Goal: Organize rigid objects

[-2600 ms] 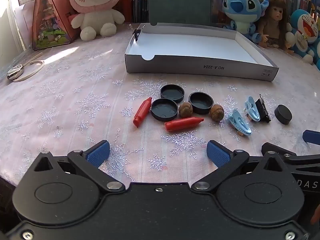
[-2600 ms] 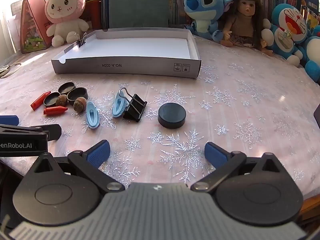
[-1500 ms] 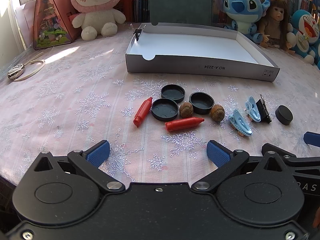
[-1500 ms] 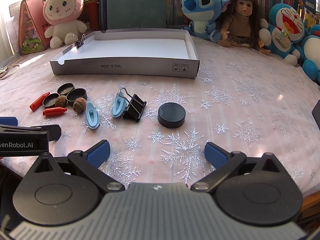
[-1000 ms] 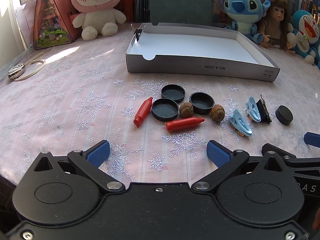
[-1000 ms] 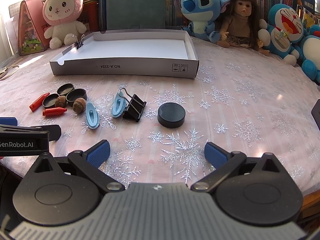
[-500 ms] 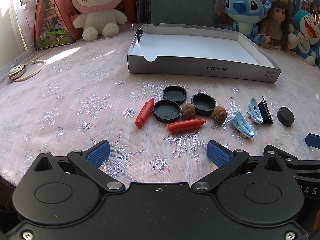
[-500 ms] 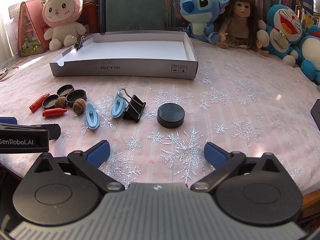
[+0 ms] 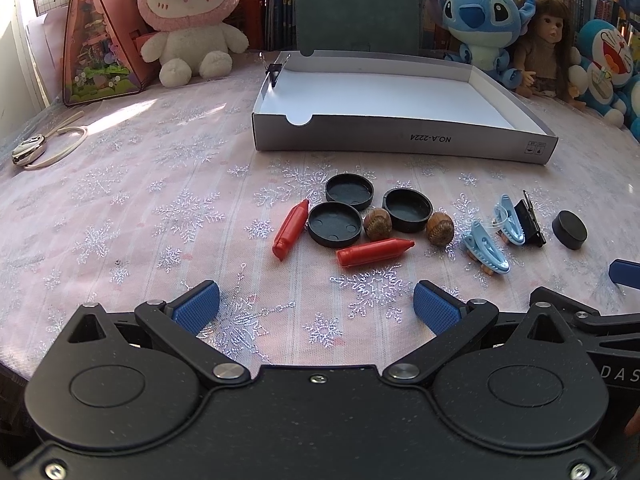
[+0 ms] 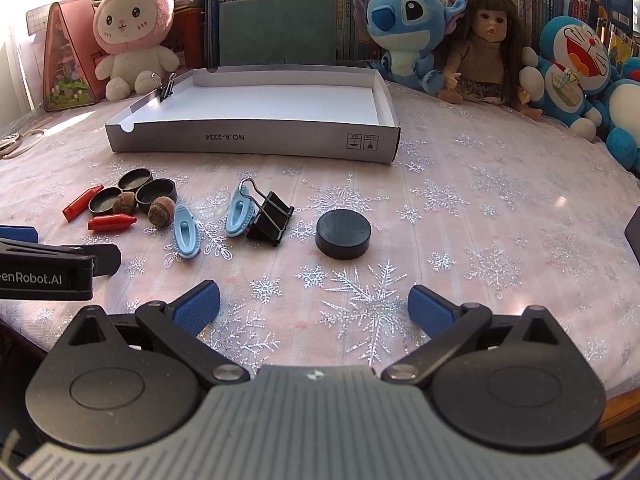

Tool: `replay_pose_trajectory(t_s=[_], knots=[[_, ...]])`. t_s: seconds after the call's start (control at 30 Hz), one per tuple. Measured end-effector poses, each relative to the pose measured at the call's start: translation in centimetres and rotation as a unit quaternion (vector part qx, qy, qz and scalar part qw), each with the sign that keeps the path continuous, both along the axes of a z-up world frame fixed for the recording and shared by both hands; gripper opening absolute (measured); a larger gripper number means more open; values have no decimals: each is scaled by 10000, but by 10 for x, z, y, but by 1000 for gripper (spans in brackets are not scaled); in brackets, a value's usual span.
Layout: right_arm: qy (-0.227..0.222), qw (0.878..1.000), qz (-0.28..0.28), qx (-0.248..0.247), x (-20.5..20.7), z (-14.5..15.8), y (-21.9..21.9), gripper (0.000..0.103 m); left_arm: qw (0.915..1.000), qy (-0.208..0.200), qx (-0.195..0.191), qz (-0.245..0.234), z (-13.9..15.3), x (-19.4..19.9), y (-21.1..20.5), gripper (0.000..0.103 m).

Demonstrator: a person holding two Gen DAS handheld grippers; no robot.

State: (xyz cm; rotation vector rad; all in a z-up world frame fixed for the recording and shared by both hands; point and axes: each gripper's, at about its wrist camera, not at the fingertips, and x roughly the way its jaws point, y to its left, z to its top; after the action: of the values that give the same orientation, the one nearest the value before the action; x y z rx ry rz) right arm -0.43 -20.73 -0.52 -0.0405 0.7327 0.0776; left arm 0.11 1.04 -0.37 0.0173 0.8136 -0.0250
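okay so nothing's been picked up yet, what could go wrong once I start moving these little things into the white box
The two acorns are round and wedged against the black caps; nudging a cap could send one rolling. The blue clip touches the black binder clip, so grabbing one may drag the other. The box has a raised front wall that low carries could hit.

The box [image 10: 256, 140] wall reads "NO.A-2224" upside down; left gripper [image 10: 44, 276] "enRobot.AI".

A pink bunny plush [image 9: 192, 20] (seated), blue plush [image 9: 482, 24], doll [image 9: 546, 48].
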Motion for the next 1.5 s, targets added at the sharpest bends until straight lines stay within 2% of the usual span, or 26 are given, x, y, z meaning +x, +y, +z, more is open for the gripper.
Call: replay_pose_trajectory(t_s=[0.47, 0.63, 0.8, 0.87, 1.07, 1.23, 1.33, 1.43, 1.5], knots=[[-252, 9996, -13, 103, -6, -4, -3, 103, 10000, -96, 4, 9, 0, -3, -1, 103], [-506, 9986, -40, 161, -11, -9, -3, 103, 9998, -180, -8, 15, 0, -4, 1, 103], [-802, 9934, -256, 776, -20, -7, -15, 103, 9996, -271, 9, 82, 2, -6, 4, 103], [-861, 9920, -344, 855, -20, -5, -22, 103, 9992, -377, 25, 115, 5, -8, 8, 100], [-1102, 9927, -443, 199, -13, 0, -27, 103, 9970, -734, 73, 213, 18, -10, 19, 84], [-1274, 9907, -473, -32, -7, 4, -31, 100, 9950, -896, 383, 223, 24, -8, 24, 54], [-1294, 9906, -448, -66, -3, 5, -32, 95, 9965, -749, 320, 195, 21, -3, 27, 41], [-1282, 9910, -355, -113, -2, 3, -30, 91, 9981, -600, 24, 136, 17, 1, 31, 38], [-1259, 9914, -304, -173, -3, 2, -28, 85, 9981, -598, 20, 145, 15, 3, 30, 37]])
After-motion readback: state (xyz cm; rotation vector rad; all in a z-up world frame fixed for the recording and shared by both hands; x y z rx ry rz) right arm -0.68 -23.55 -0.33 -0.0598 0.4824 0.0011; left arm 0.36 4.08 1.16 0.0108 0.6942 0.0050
